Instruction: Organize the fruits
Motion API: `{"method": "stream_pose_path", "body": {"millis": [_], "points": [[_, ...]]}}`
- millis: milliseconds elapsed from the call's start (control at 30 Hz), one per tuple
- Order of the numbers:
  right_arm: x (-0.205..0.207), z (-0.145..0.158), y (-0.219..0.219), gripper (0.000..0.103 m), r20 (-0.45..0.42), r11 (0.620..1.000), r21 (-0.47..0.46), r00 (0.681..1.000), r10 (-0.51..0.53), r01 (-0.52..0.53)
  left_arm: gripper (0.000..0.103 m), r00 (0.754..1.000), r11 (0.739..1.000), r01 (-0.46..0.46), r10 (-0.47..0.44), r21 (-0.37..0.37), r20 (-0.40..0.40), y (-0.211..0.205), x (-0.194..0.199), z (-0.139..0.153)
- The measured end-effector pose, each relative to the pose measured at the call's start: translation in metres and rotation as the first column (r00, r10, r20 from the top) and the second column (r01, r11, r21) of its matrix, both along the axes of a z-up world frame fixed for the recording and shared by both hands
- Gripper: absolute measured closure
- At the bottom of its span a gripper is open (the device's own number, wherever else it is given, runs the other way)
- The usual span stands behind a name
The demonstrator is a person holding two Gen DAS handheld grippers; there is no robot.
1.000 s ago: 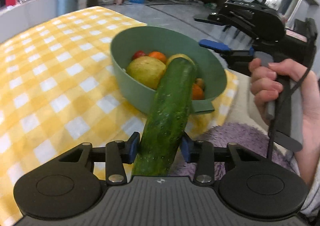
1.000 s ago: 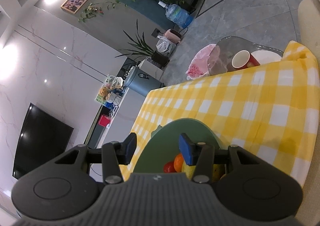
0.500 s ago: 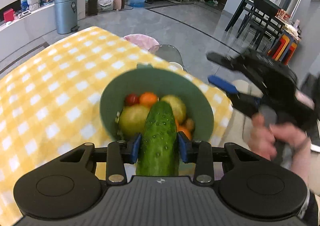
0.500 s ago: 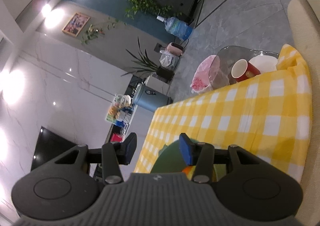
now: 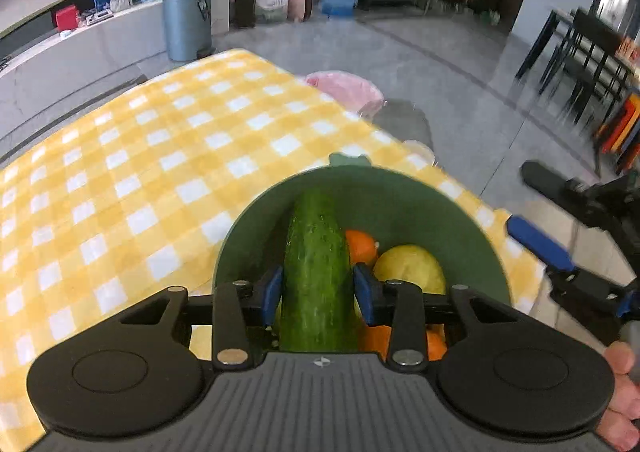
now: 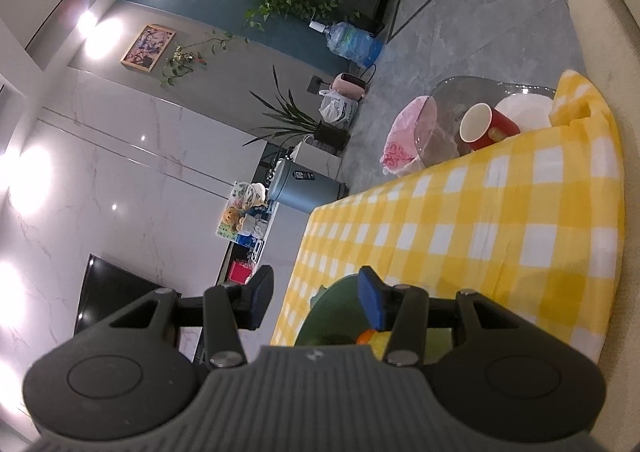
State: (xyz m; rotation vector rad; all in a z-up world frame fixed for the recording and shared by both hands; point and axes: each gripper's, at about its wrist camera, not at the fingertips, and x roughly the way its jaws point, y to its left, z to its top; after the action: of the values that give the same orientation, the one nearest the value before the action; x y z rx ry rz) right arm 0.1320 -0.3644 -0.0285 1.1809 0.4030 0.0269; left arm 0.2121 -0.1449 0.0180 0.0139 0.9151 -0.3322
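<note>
I was in the middle of putting the cucumber (image 5: 316, 272) into the green bowl (image 5: 420, 204), as I judged it; my left hand-held gripper (image 5: 318, 292) had it between the blue pads (image 5: 273, 294), gripped low on its length, and the jaws were easing apart at that moment, though the pads looked close against the skin on both sides; the cucumber ran straight away from me along the fingers, its far tip over the bowl's inside and near the back wall. Just beside it on the right lay an orange fruit (image 5: 360, 246) and a yellow-green fruit (image 5: 412, 270), with more orange showing lower down behind the gripper's frame; whether the cucumber already rested on them I could not tell. The bowl sat at the near edge of the counter (image 5: 160, 156) with its yellow checked cloth.

My right hand-held gripper (image 6: 316, 298) held nothing, its jaws partly apart and the gap bare; it pointed past the bowl's rim (image 6: 332, 304) toward the room.

The next move, I thought, called for lowering the cucumber until the fruit bore it, then widening the jaws fully and drawing back without catching the rim; being long, it might tip the pile or roll.
</note>
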Motion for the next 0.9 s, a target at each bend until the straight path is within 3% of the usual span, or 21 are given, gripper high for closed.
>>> {"method": "stream_pose_path", "body": {"millis": [133, 267, 367, 433, 567, 700, 900], "points": [[0.001, 0.000, 0.001, 0.057, -0.016, 1.000, -0.009, 1.000, 0.024, -0.025, 0.038, 0.997, 0.998, -0.033, 0.037, -0.058, 0.063, 0.007, -0.011, 0.017], [0.001, 0.009, 0.004, 0.057, -0.042, 0.994, -0.055, 0.995, 0.093, -0.095, 0.033, 0.988, 0.987, -0.130, 0.137, -0.097, 0.076, 0.015, -0.017, 0.035], [-0.005, 0.032, 0.009, 0.050, -0.034, 0.969, -0.162, 0.983, 0.181, -0.185, 0.031, 0.981, 0.980, -0.171, 0.179, -0.104, 0.078, 0.021, -0.026, 0.045], [-0.009, 0.047, 0.017, 0.049, -0.082, 0.925, -0.287, 0.968, 0.235, -0.249, 0.029, 0.976, 0.977, -0.192, 0.200, -0.095, 0.087, 0.024, -0.034, 0.054], [-0.014, 0.062, 0.039, 0.048, -0.237, 0.784, -0.484, 0.921, 0.310, -0.388, 0.026, 0.962, 0.968, -0.240, 0.246, -0.070, 0.116, 0.026, -0.055, 0.066], [-0.025, 0.072, 0.052, 0.048, -0.291, 0.733, -0.505, 0.889, 0.353, -0.456, 0.025, 0.958, 0.967, -0.245, 0.253, -0.074, 0.135, 0.025, -0.075, 0.068], [-0.050, 0.088, 0.081, 0.040, -0.355, 0.590, -0.606, 0.845, 0.399, -0.534, 0.022, 0.953, 0.960, -0.272, 0.279, -0.071, 0.118, 0.024, -0.102, 0.060]]}}
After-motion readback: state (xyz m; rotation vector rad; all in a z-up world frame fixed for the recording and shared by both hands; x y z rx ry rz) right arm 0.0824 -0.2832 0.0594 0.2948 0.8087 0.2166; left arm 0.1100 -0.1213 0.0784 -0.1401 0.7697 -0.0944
